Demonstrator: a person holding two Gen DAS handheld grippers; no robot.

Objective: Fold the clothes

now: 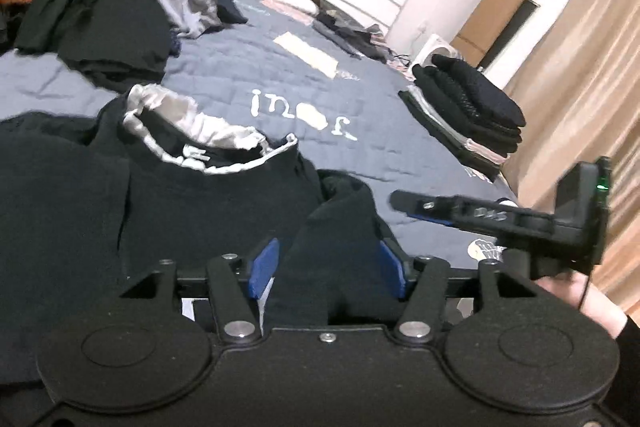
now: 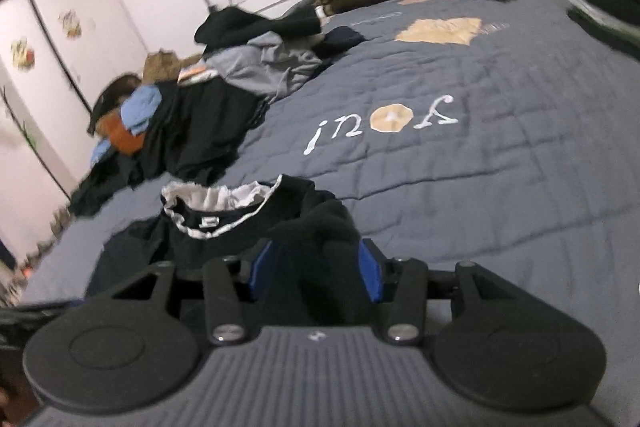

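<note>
Between the blue pads of the left gripper (image 1: 326, 267) a hump of black cloth is rising. The jaws are standing about half open, with the fabric filling the gap between them; whether the pads are pressing on it I cannot tell. The right gripper (image 2: 316, 271) is sitting the same way, its blue pads roughly half apart with a bunched fold of the same black garment (image 1: 208, 203) between them, and again the grip itself is not clear. In the left wrist view the right gripper is showing side-on at the right edge, with a hand (image 1: 592, 303) wrapping its handle.

The garment is lying crumpled on the near part of the bed, its opening with a pale lining (image 2: 218, 197) and white trim facing away from the grippers. It is resting on a grey-blue quilt (image 2: 500, 187) with white lettering stitched into it. Farther back on the left, a loose heap of unfolded clothes (image 2: 208, 115) is sprawling across the quilt. At the right edge of the bed, a neat stack of folded dark clothes (image 1: 468, 107) is sitting well apart from the garment.
</note>
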